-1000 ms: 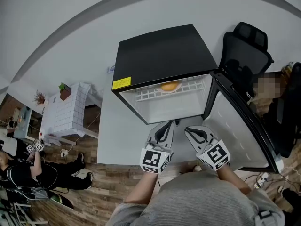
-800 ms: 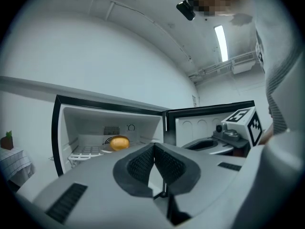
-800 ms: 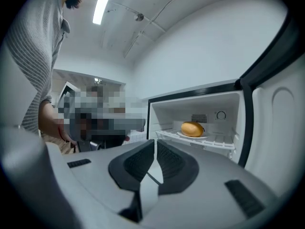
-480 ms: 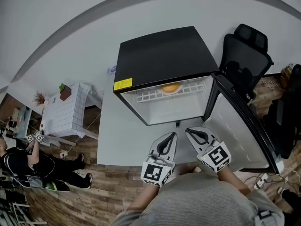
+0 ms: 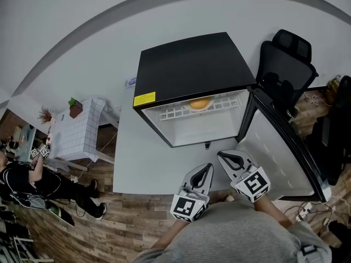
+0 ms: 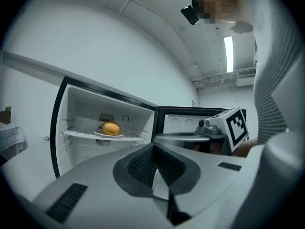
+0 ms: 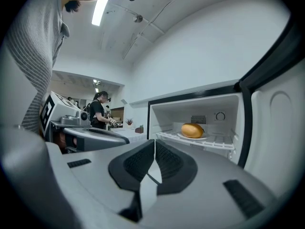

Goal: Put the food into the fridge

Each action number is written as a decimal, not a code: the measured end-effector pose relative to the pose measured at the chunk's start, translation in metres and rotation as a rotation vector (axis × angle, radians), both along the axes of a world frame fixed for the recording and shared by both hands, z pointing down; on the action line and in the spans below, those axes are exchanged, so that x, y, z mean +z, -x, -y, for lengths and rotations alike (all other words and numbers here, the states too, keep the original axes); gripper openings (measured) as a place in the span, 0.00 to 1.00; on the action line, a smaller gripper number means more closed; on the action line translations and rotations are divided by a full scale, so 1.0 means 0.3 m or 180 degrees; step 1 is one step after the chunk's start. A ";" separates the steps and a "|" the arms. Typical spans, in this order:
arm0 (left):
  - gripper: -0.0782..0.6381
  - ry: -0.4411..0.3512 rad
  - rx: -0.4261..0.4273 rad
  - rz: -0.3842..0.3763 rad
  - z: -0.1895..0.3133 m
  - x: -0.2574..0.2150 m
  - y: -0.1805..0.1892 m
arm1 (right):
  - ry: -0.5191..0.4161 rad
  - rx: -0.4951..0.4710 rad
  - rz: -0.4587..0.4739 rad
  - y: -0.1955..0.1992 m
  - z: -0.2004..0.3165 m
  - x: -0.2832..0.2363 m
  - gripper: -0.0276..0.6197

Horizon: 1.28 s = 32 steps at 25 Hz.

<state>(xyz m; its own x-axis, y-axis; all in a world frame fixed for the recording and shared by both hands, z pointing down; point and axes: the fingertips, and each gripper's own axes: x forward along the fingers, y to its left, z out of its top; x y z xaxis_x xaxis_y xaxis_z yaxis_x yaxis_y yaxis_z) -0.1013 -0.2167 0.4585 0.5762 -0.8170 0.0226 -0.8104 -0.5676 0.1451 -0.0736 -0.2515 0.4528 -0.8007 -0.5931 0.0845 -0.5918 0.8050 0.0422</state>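
Food [image 5: 198, 102] rests in the open fridge [image 5: 192, 64].
The left hand-held gripper [image 5: 205, 169] and right hand-held gripper [image 5: 224, 156] are closed, empty; food seems light, soft: hold its sides.

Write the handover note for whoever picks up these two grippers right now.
Left gripper: shut, empty, in front of the fridge.
Right gripper: shut, empty, beside the left one.
Food: on a white plate on the wire shelf inside the fridge.
Done: the food is in.
Left: the door stands open; closing it looks like the only step remaining.
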 end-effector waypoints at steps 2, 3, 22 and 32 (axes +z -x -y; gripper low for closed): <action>0.13 -0.0031 0.0022 -0.0019 -0.001 -0.003 -0.008 | 0.0007 -0.0012 -0.0015 0.000 -0.005 0.003 0.06; 0.13 -0.0041 0.0014 -0.0025 0.002 -0.006 -0.008 | 0.0010 -0.0040 -0.0038 0.003 -0.011 0.001 0.06; 0.13 0.0021 -0.0028 0.0079 0.008 0.001 -0.001 | 0.0122 -0.0013 -0.0316 0.007 -0.039 -0.011 0.06; 0.13 0.0015 -0.0014 0.0077 0.010 0.002 -0.003 | 0.0069 -0.0016 -0.0296 0.001 -0.043 -0.001 0.06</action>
<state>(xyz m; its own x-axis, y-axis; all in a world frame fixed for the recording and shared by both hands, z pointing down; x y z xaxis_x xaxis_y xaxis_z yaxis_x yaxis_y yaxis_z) -0.1004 -0.2196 0.4591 0.5720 -0.8193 0.0403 -0.8161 -0.5634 0.1283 -0.0738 -0.2385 0.4525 -0.7917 -0.5864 0.1714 -0.5822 0.8092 0.0795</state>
